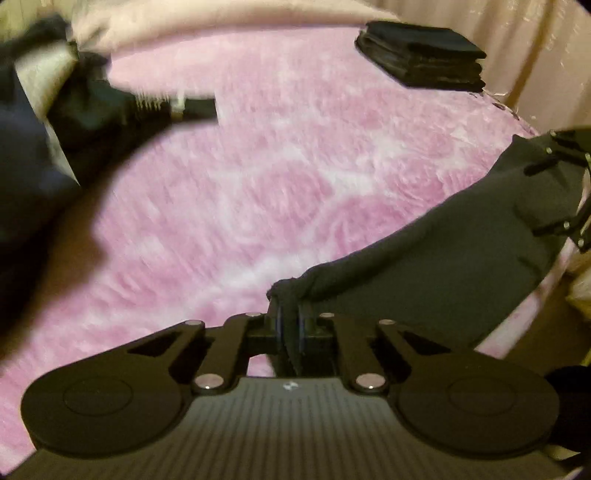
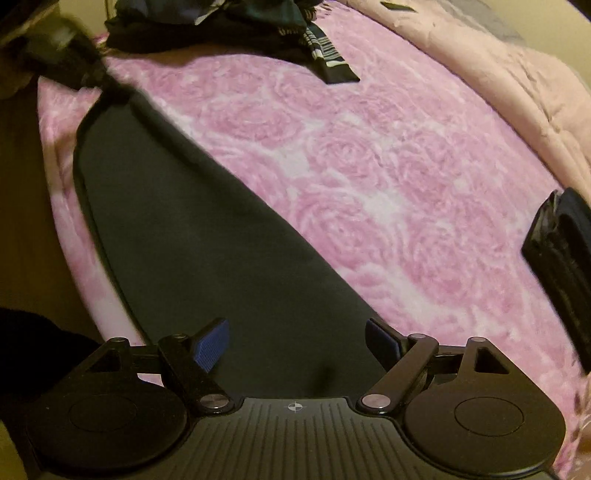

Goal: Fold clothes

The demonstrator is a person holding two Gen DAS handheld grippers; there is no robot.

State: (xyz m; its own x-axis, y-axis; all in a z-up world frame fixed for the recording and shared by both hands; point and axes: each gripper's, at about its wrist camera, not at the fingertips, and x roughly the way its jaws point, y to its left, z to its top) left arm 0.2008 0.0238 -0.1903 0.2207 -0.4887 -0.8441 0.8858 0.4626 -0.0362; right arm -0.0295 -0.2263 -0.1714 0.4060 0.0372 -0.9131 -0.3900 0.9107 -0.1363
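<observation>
A dark cloth is spread out long and flat along the edge of a bed, on a fuzzy pink blanket with a rose pattern. One end of the cloth is pinched between the left tongs, whose two fingers are pressed together on a small bunch of the fabric. From there the cloth is stretched away toward the right tongs, which are seen at the far right edge of the left view. The right tongs are held wide apart over the other end of the cloth, with the blue pads on each side of it and nothing gripped. Whether the pads are touching the cloth cannot be told. A neat stack of folded dark clothes is set on the blanket, well apart from the cloth. A messy pile of unfolded clothes is heaped at the other end of the bed, with a striped piece sticking out of it. A pale pink comforter is bunched up along the far side of the blanket. A light curtain is hung behind the stack.
</observation>
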